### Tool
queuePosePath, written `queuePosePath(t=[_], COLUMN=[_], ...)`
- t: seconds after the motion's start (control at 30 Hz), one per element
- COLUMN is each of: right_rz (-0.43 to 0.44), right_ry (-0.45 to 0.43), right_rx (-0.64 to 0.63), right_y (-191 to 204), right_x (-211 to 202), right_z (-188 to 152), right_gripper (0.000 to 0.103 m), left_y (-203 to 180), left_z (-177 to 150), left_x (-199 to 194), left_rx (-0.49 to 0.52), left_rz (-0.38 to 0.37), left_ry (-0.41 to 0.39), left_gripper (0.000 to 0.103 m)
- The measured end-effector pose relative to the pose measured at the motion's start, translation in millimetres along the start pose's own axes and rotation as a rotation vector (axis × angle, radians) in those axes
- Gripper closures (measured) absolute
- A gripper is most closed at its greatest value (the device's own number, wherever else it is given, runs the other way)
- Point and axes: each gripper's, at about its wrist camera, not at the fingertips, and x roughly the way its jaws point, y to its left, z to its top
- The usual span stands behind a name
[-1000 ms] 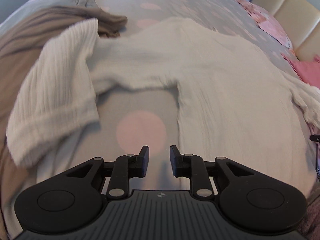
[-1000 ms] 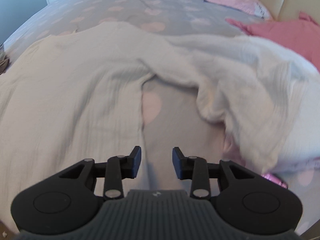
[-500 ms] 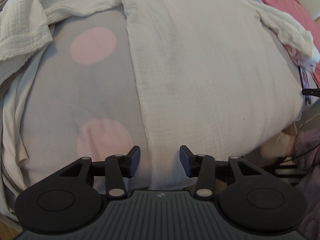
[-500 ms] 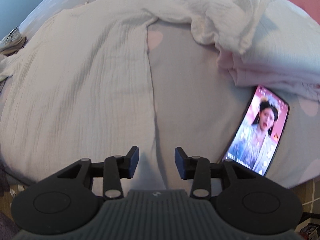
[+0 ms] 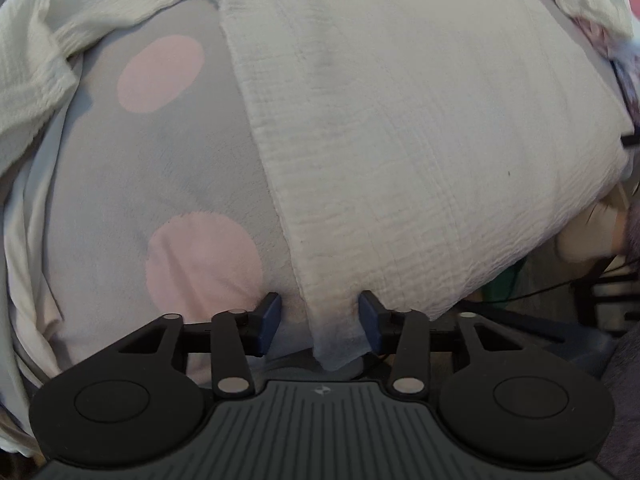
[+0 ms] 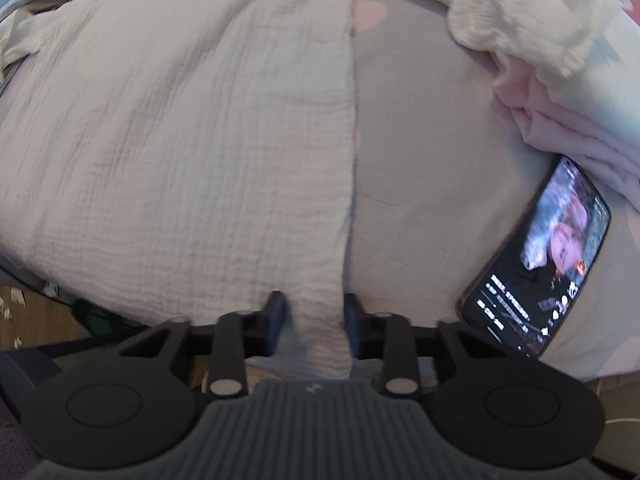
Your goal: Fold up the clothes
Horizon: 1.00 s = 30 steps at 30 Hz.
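Observation:
A cream crinkled garment [image 5: 400, 128] lies spread flat on the bed, hem toward me. In the left wrist view its lower left hem corner [image 5: 338, 344] hangs between the fingers of my open left gripper [image 5: 319, 322]. In the right wrist view the same garment [image 6: 180, 140] fills the left side. Its lower right hem corner [image 6: 320, 332] sits between the fingers of my open right gripper [image 6: 314, 322]. Both sleeves [image 5: 48, 52] [image 6: 520, 12] lie bunched at the far sides.
The bed has a grey cover with pink dots [image 5: 160, 168]. A lit phone [image 6: 552, 264] lies on the cover right of my right gripper, next to folded pink fabric [image 6: 568, 128]. The bed edge and floor clutter [image 5: 592, 280] lie at the lower right.
Both grippers have drawn back from the garment's middle to its near hem at the bed edge. Each now has a hem corner between its open fingers.

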Motion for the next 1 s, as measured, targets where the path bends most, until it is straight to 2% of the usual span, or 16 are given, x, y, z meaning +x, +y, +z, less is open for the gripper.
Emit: queuePosePath(t=[0.03,0.13,0.2,0.43,0.57,0.67,0.83,0.9,0.97,1.0], right_rz=[0.000,-0.007,-0.033,-0.023,-0.027,-0.003,0.015,0.010,0.001,-0.003], right_ry=[0.004,0.022,0.062,0.159,0.235,0.246,0.271,0.283,0.264,0.254], right_rx=[-0.015,-0.061,-0.097,-0.202,-0.205,-0.162,-0.171,-0.179,-0.182,-0.183], right_y=[2,7,8,10,3,-4,-6,-7,-9,-9], right_x=[-1,-3,-5,-40,-29,-15,-4,-2,-8,-11], right_z=[0,1,4,14,4,0,-2,-1,-1,-1], right_gripper=[0.093,0.093,0.094,0.095,0.095,0.095,0.093,0.089,0.069,0.067], left_y=[-2,1,5,21,18,14,18,20,23,26], left_z=[0,3,7,9,7,2,3,5,8,9], left_x=[-1,-9,-18,-56,-45,-31,-25,-28,-35,-39], left_rx=[0.016,0.031,0.029,0.030,0.039,0.064,0.029,0.010,-0.018,-0.032], left_rz=[0.007,-0.012,-0.032,-0.084,-0.065,-0.039,-0.048,-0.054,-0.071,-0.081], left_ry=[0.000,0.022,0.035,0.045,0.087,0.123,0.138,0.132,0.107,0.090], left_gripper=[0.081,0.099,0.099,0.100,0.100,0.100,0.099,0.095,0.082,0.078])
